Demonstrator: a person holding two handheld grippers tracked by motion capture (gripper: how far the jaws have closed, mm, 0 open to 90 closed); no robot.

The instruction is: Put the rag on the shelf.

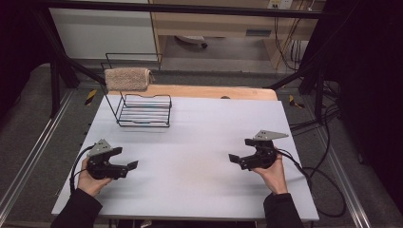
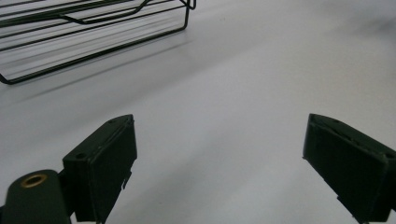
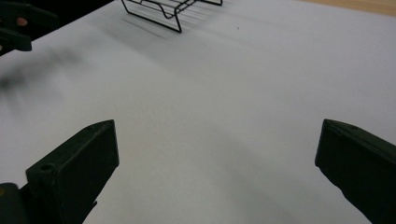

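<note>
A black wire rack (image 1: 144,110) stands at the back left of the white table (image 1: 209,142), and a beige towel (image 1: 127,79) hangs over its raised top rail. Near the front left, my left gripper (image 1: 126,158) is held open with nothing between its jaws. My right gripper (image 1: 241,149) is at the front right, also open and empty, pointing towards the left one. In the left gripper view the left gripper (image 2: 219,172) faces bare table, with the rack (image 2: 93,28) at the top left. The right gripper (image 3: 217,172) looks across the table at the rack (image 3: 163,11) and the left gripper (image 3: 14,28).
A wooden board (image 1: 214,91) runs along the table's far edge. Black cables (image 1: 323,185) trail off the right side onto the floor. A dark frame (image 1: 62,61) with posts surrounds the table. Wide bare tabletop lies between the two grippers.
</note>
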